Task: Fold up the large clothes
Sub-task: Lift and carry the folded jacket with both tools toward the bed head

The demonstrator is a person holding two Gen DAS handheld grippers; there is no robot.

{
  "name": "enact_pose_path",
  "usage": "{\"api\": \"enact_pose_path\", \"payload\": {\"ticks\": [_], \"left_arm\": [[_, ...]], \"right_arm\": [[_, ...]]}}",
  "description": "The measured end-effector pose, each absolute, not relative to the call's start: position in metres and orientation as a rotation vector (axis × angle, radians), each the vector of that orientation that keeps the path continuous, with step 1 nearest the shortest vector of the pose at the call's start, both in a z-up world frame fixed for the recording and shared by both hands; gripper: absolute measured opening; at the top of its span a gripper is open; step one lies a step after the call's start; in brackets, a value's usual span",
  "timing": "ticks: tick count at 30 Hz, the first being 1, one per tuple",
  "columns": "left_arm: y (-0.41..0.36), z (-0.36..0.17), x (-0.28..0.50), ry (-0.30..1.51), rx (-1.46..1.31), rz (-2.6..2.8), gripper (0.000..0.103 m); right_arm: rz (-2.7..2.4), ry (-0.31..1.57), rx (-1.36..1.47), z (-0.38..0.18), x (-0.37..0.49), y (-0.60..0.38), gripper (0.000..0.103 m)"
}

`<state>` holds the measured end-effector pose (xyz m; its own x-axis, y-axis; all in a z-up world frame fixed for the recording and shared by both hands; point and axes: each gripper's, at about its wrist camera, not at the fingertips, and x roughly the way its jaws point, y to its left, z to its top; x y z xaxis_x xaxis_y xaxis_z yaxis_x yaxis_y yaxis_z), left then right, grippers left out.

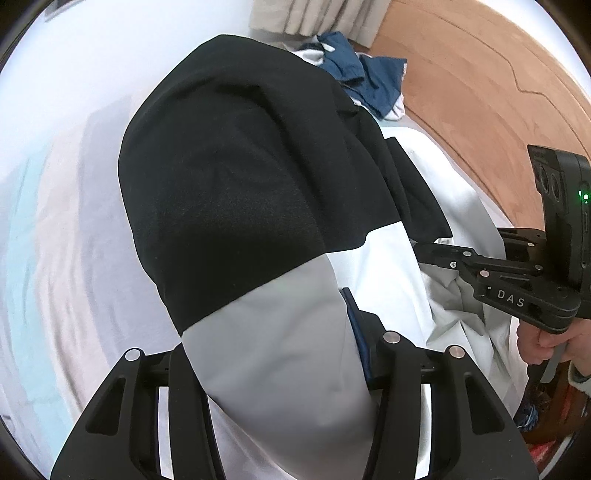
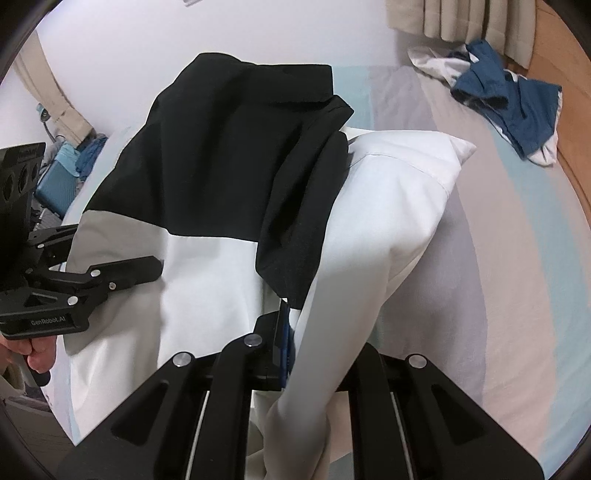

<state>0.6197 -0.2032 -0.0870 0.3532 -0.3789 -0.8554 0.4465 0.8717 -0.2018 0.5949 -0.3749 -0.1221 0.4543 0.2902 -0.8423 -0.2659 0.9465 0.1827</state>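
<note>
Two grippers hold one large black-and-white garment up above a bed with a striped sheet in pale grey and light blue. The garment hangs in front of both cameras, its black upper part furthest from the fingers and its white lower part nearest them, draping down toward the sheet.

In the right wrist view, the right gripper is clamped tight on a bunched fold of the white cloth, where a narrow strip of blue trim shows against the black finger. A white sleeve runs from that grip out to the right, its cuff end resting by the sheet.

In the left wrist view, the left gripper has its fingers set partly apart, with a thick roll of the white cloth filling the space between them; the cloth sits against both fingers, so it is gripped. The black panel meets the white in a slanted seam, and the fabric looks smooth with soft folds.

A hand grips the right tool's handle at that view's right edge.

Near the wooden headboard, well apart from the held garment, lies a crumpled blue-and-white garment. Beige curtains hang behind.
</note>
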Motion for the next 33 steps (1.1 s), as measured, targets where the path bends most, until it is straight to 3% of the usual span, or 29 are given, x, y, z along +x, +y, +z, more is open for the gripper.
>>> {"api": "enact_pose_path", "payload": {"ticks": [15,24,33], "left_arm": [[-0.075,-0.004,0.558,0.939,0.057,-0.455,0.047],[0.075,0.036,0.502,0.880,0.047,-0.384,0.047],[0.234,0.041,0.447,0.895,0.009,-0.240,0.047]], "right_arm": [[0.426,0.895,-0.058,-0.035,0.539,-0.243,0.008],[0.487,0.841,-0.108,0.014,0.494,-0.086,0.008],[0.630,0.845,-0.132,0.019,0.456,0.071,0.008]]}}
